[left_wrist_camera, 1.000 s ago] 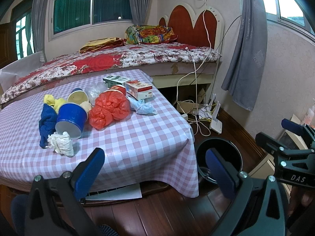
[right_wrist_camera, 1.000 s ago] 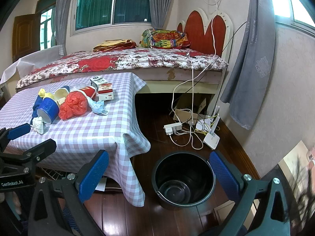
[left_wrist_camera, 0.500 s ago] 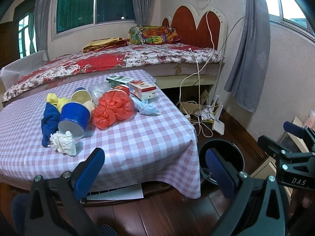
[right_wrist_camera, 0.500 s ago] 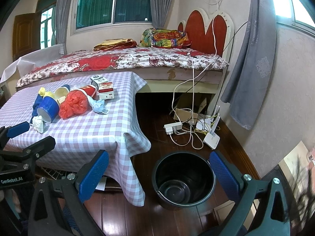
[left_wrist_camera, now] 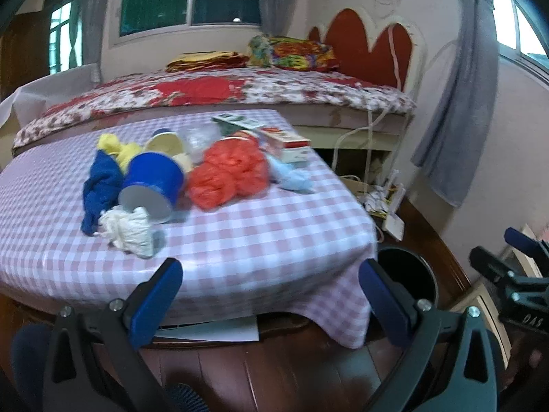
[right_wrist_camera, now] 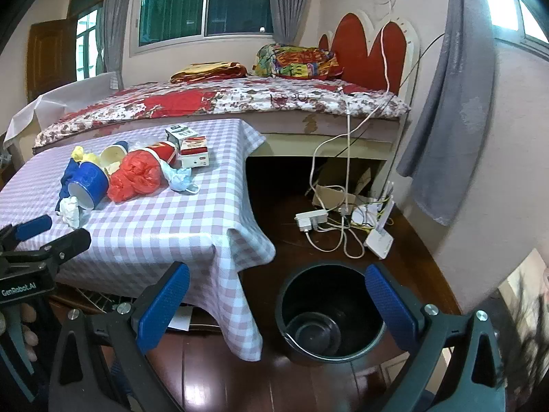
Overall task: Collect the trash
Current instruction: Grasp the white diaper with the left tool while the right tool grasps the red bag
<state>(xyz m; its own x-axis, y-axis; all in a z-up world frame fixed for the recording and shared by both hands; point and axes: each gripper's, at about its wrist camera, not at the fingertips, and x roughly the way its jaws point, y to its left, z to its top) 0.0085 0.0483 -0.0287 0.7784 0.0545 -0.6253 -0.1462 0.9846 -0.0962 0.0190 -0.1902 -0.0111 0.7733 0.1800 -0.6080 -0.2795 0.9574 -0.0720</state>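
Both sets of tongs stand wide apart and hold nothing. The left tongs hang just off the near edge of the tabletop, which wears a pink-and-white checked cloth. The trash lies in a loose cluster toward the far left of that cloth: a white crumpled wad nearest, a blue cup tipped on its side touching it, a dark blue cloth to the left, a red plastic bag to the right, and a pale blue mask beside that. 2 small boxes sit behind the cluster. The right tongs hover over the black bin, which stands on the wooden floor beside the tabletop's draped corner. A bed lies beyond.
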